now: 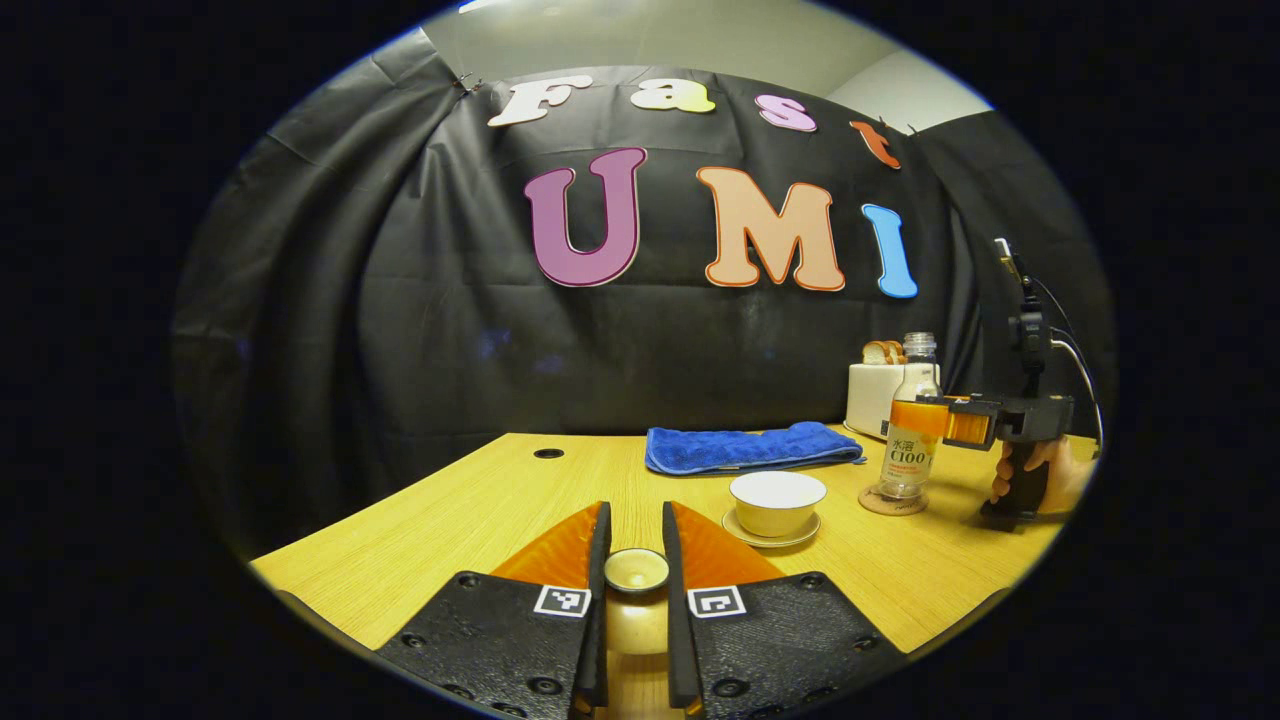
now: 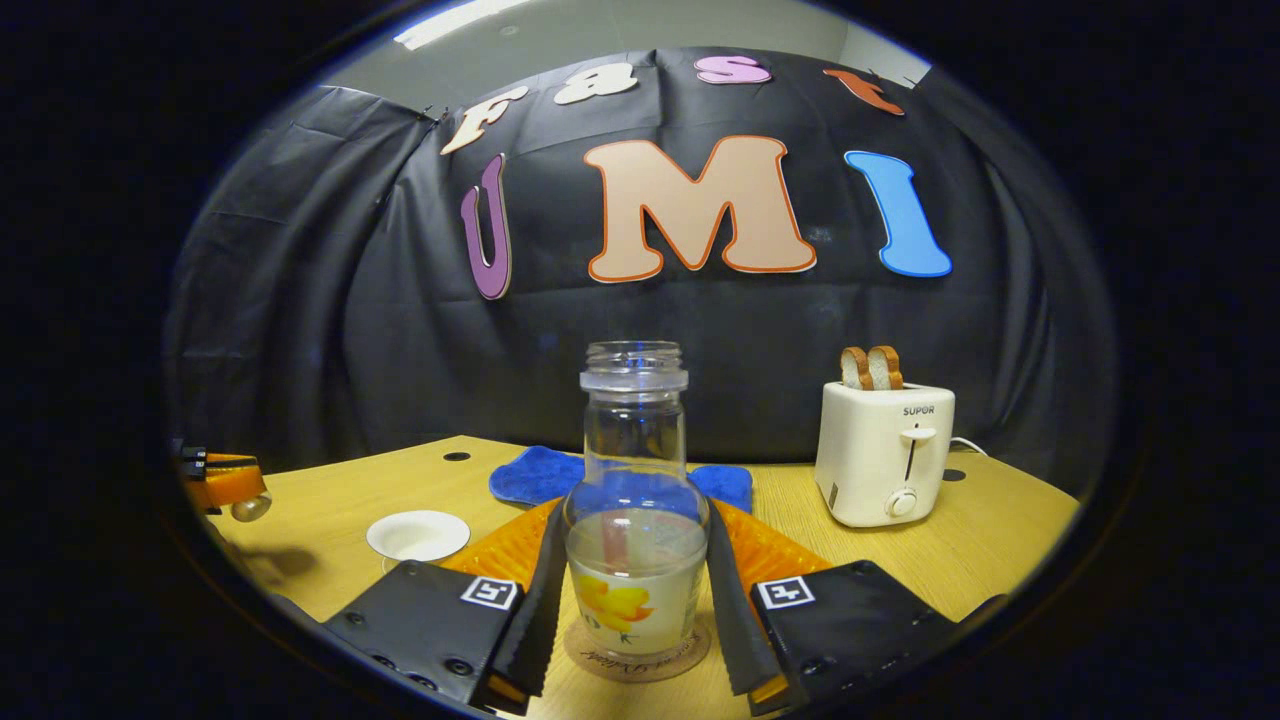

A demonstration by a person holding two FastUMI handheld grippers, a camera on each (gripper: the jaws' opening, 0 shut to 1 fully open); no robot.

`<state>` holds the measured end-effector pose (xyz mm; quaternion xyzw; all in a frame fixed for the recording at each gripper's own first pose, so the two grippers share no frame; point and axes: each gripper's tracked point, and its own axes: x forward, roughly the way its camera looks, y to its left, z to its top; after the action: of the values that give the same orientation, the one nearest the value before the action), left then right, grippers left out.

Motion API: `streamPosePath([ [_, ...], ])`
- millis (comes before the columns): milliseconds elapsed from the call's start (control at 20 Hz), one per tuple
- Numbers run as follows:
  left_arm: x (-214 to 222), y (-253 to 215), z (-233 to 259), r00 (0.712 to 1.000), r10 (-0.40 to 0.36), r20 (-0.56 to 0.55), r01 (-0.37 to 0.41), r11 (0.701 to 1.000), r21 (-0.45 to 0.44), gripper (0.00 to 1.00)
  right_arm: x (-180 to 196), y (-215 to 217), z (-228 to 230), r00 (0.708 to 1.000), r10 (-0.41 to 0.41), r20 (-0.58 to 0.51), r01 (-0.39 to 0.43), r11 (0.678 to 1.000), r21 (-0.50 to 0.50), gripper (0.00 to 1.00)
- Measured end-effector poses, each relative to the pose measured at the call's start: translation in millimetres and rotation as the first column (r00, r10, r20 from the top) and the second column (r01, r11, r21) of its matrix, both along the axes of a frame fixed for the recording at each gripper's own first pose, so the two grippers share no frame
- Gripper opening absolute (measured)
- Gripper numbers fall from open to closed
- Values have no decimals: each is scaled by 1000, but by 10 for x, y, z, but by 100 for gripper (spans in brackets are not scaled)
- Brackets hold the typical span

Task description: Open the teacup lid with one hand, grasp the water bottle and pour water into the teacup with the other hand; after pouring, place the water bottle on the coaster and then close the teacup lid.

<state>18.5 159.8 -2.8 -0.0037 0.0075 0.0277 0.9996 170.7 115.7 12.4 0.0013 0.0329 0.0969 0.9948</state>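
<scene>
One clear glass water bottle (image 2: 634,500) w/ printed label, cap off, stands upright on one round brown coaster (image 2: 637,655) on the light wood table (image 1: 460,520); a little clear liquid shows low in the bottle in the right gripper view. Right gripper (image 2: 632,590) has its two fingers either side of the bottle's lower body, pinching it. In the left gripper view the same bottle (image 1: 912,425) sits on the coaster (image 1: 893,500) at table right, w/ the right gripper (image 1: 960,420) clamped at label height and a hand (image 1: 1045,470) on its handle. One white teacup (image 1: 777,502), lid off, stands on one white saucer (image 1: 772,533) just left of the coaster, near but apart; contents can't be told from this angle. One small round teacup lid (image 1: 637,570) is held between the left gripper's (image 1: 637,545) fingers, jaws nipping its knob, lid off the table. In the right gripper view the left gripper (image 2: 222,485) shows at far left w/ the lid (image 2: 250,507) hanging below it, and the cup (image 2: 418,535) nearby. One blue folded towel (image 1: 752,447) lies behind the cup. One white toaster (image 2: 884,452) w/ two bread slices (image 2: 871,368) in its slots stands back right.
</scene>
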Motion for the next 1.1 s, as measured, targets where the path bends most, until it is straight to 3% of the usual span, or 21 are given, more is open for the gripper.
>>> streamPosePath([
  [850, 14, 14, -5, 1000, 16, 0, -16, 1000, 0, 21, 55, -22, -42, 998, -55, 13, 56, 998, -13, 74],
  [1000, 18, 15, -13, 1000, 20, -2, -20, 1000, 1, 21, 26, -40, -52, 998, -59, 15, 59, 998, -19, 81],
  [1100, 41, 5, -24, 1000, 20, -5, -20, 1000, 2, 21, 26, -78, -54, 997, -82, 15, 82, 996, -21, 100],
])
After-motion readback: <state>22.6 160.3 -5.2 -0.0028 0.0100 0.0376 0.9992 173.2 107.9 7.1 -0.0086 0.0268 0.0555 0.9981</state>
